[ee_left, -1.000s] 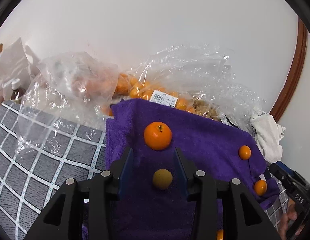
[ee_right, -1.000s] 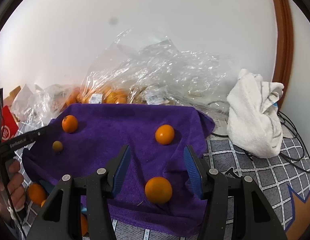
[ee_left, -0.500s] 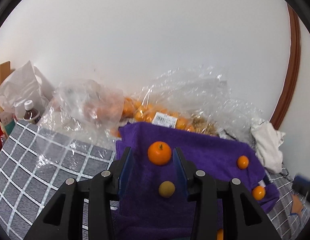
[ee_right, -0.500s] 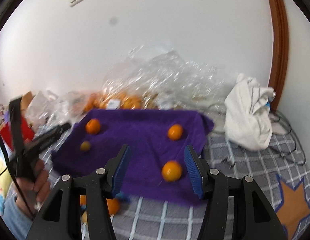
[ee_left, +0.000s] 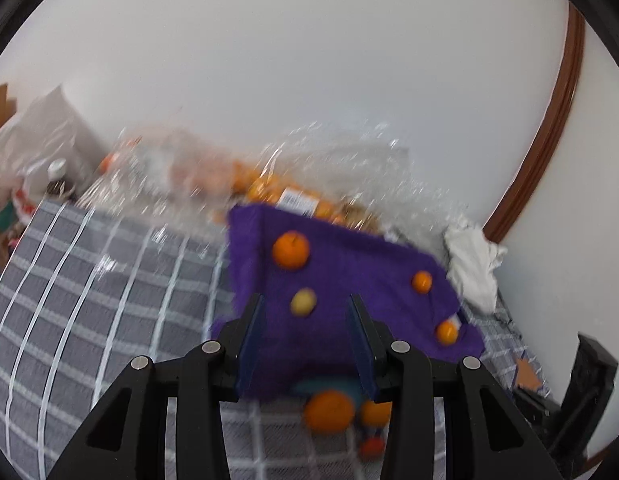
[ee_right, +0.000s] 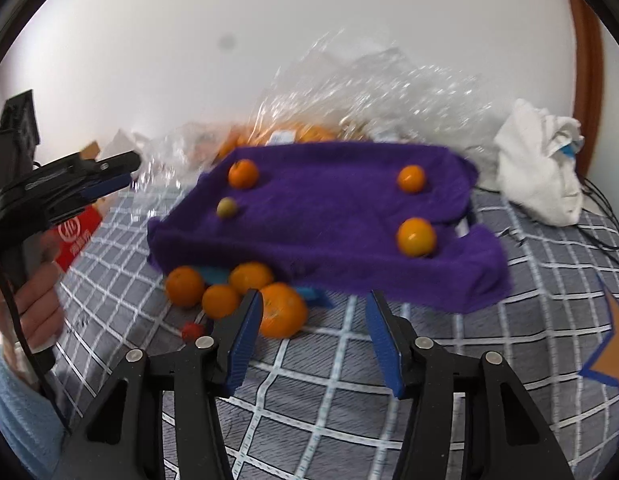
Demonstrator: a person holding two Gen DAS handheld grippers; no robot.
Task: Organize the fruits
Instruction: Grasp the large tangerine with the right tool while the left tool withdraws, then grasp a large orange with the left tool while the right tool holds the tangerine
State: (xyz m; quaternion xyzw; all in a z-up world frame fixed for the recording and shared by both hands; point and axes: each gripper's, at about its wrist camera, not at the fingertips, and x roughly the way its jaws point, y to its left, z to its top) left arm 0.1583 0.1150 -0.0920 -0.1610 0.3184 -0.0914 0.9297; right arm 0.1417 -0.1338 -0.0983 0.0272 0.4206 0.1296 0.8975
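Observation:
A purple towel (ee_right: 329,216) lies on the grey checked cover. On it sit three oranges (ee_right: 243,173) (ee_right: 411,178) (ee_right: 415,237) and a small yellow-green fruit (ee_right: 227,206). Several more oranges (ee_right: 281,310) lie in a cluster at the towel's front edge, with a small red fruit (ee_right: 192,331) beside them. My right gripper (ee_right: 313,304) is open and empty, hovering in front of the towel. My left gripper (ee_left: 305,312) is open and empty, above the towel's left part, with the yellow-green fruit (ee_left: 303,301) seen between its fingers. It also shows in the right wrist view (ee_right: 125,172).
Clear plastic bags (ee_right: 373,96) with oranges lie behind the towel against the white wall. A white cloth (ee_right: 541,172) and cables lie at the right. A red box (ee_right: 77,232) and a bottle (ee_left: 57,184) stand at the left. The wooden door frame (ee_left: 549,128) is at the right.
Both grippers have pulled back and up from the towel. The cluster of oranges at the towel's front edge has come into view. Both stay open.

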